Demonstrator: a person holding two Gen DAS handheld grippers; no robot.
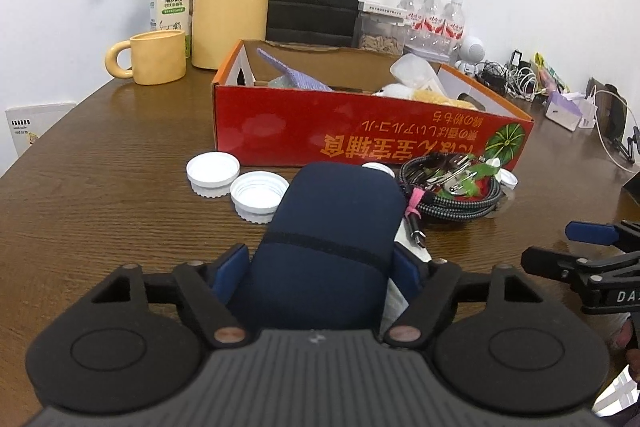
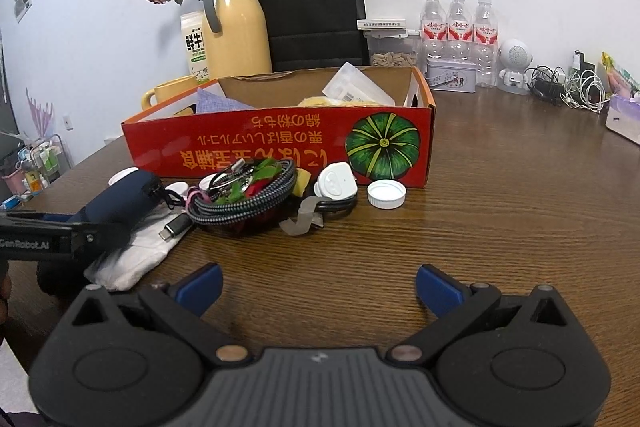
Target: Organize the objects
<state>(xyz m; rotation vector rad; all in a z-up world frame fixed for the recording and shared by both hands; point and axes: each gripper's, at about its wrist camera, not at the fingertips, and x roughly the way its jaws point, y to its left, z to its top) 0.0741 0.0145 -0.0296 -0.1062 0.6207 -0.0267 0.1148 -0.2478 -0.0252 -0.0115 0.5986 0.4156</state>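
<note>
From the left wrist view, the left gripper [image 1: 320,267] has its blue pads against the sides of a navy pouch [image 1: 332,227], pointing slightly down toward the red box [image 1: 360,131], which already holds some things.

From the right wrist view, the right gripper [image 2: 320,287] stands wide open and empty above the bench [image 2: 500,227]; a coiled cable [image 2: 244,199], a white plug [image 2: 335,183] and a cap [image 2: 386,194] remain outside the box.

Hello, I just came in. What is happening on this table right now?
A person is tidying loose items with a handheld gripper in each hand. The left gripper has its blue pads on either side of a dark blue pouch lying on the wooden table in front of the red cardboard box. The right gripper is open and empty, hovering over bare table. White bottle caps, a coiled braided cable and a white plug are not yet in the box.
</note>
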